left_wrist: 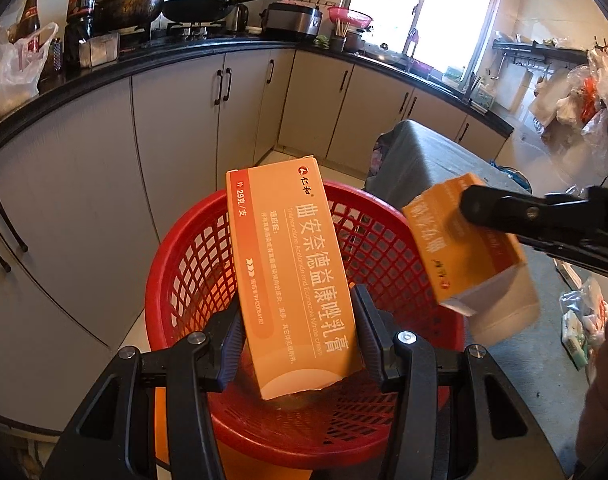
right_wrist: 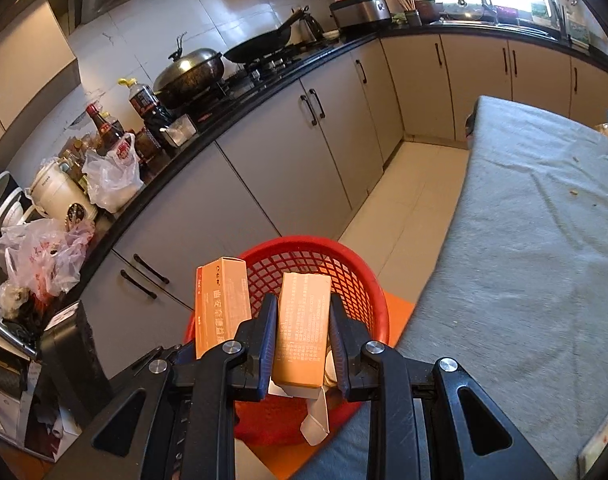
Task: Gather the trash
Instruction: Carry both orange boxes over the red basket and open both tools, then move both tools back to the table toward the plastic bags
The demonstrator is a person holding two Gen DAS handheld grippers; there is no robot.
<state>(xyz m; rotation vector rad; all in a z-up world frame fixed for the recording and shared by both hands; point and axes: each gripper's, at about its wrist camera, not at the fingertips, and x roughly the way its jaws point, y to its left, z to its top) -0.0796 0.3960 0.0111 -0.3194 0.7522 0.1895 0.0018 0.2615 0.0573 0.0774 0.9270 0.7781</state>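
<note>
My left gripper is shut on a long orange medicine box and holds it upright over the red mesh basket. My right gripper is shut on a second orange box with an open flap, also over the basket. In the left wrist view the right gripper's finger and its box show at the right, above the basket's rim. The left gripper's box shows in the right wrist view, to the left.
A table with a grey cloth stands right of the basket. Grey cabinets under a black counter with pans, bottles and plastic bags run along the left and back. Bagged clutter lies on the floor at the right.
</note>
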